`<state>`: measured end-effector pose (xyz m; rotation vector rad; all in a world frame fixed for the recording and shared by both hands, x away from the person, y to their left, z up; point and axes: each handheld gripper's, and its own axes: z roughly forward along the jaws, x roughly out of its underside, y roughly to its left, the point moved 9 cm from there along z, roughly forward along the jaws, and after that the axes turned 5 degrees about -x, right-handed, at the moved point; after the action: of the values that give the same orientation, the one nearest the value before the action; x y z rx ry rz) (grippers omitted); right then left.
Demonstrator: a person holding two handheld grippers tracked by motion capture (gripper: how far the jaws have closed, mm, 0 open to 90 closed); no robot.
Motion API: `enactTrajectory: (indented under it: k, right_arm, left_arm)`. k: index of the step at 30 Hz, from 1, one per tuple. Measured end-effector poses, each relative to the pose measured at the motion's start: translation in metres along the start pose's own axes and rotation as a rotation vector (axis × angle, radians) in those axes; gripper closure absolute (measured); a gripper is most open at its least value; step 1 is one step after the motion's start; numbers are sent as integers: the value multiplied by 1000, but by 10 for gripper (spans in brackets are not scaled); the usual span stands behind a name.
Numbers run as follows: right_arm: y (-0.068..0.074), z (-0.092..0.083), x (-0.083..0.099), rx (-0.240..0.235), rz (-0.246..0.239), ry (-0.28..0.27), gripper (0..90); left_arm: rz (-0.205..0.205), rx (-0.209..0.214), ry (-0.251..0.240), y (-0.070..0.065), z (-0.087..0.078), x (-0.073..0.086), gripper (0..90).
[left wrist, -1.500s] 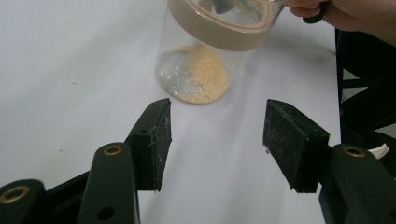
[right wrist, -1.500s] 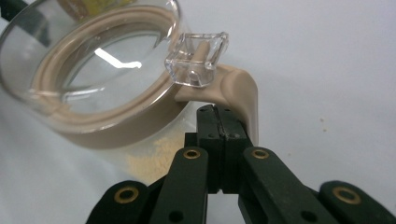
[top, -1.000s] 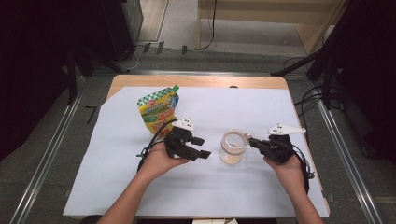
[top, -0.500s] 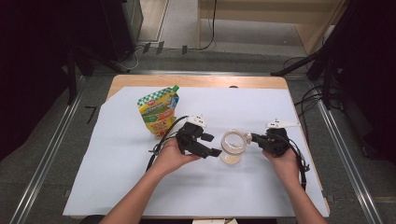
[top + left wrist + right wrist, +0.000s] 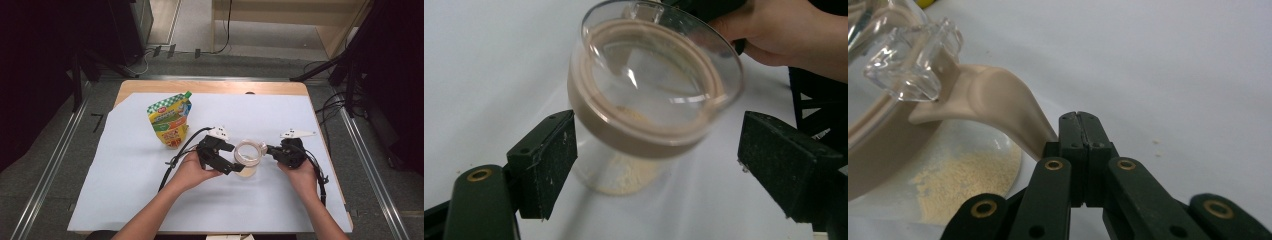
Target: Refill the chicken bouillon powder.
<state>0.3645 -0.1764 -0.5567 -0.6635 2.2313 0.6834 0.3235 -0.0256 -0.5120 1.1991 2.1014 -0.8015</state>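
In the high view, a clear jar (image 5: 248, 157) with a beige-banded lid stood tilted on the white sheet (image 5: 125, 170) covering the tabletop (image 5: 150, 87), roughly at the sheet's centre. The left tool (image 5: 235, 159) lay just to the left of the jar, gripped in the person's left hand (image 5: 192, 170), its jaws reaching either side of the jar. The right tool (image 5: 272, 149) sat just right of the jar in the right hand (image 5: 300, 172), its tip meeting the jar's rim. A green and yellow spouted pouch (image 5: 170, 120) stood behind and to the left of the jar, well apart from it. In the left gripper view, the jar (image 5: 644, 100) leaned between the two black jaws of the left tool (image 5: 656, 165), which were spread wide and had just been opening; neither pad pressed on the glass, with a clear gap on the right side. Pale powder (image 5: 624, 175) lay at the jar's bottom, and the right hand (image 5: 784, 35) showed beyond the jar's lid. In the right gripper view, the right tool (image 5: 1082, 132) had its jaws pressed together, and a beige curved handle (image 5: 993, 105) running from the jar's lid (image 5: 903, 65) came down against their left side; whether the handle was pinched could not be told.
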Motion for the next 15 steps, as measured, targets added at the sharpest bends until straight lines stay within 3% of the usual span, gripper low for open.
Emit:
enactTrajectory:
  k: [5, 6, 8, 12, 15]
  right_arm:
    - [15, 6, -1, 0, -40, 17, 900]
    - [16, 7, -1, -5, -43, 18, 900]
    - [20, 8, 0, -8, -47, 18, 900]
    - [22, 7, -1, 5, -50, 15, 900]
    - [21, 7, -1, -2, -45, 13, 900]
  left_arm:
    - [5, -12, 16, -1, 3, 5, 109]
    - [27, -34, 34, -1, 5, 8, 101]
    - [33, -41, 39, -2, 6, 9, 89]
    - [22, -50, 13, -3, 8, 10, 87]
    - [44, -70, 5, -4, 6, 9, 92]
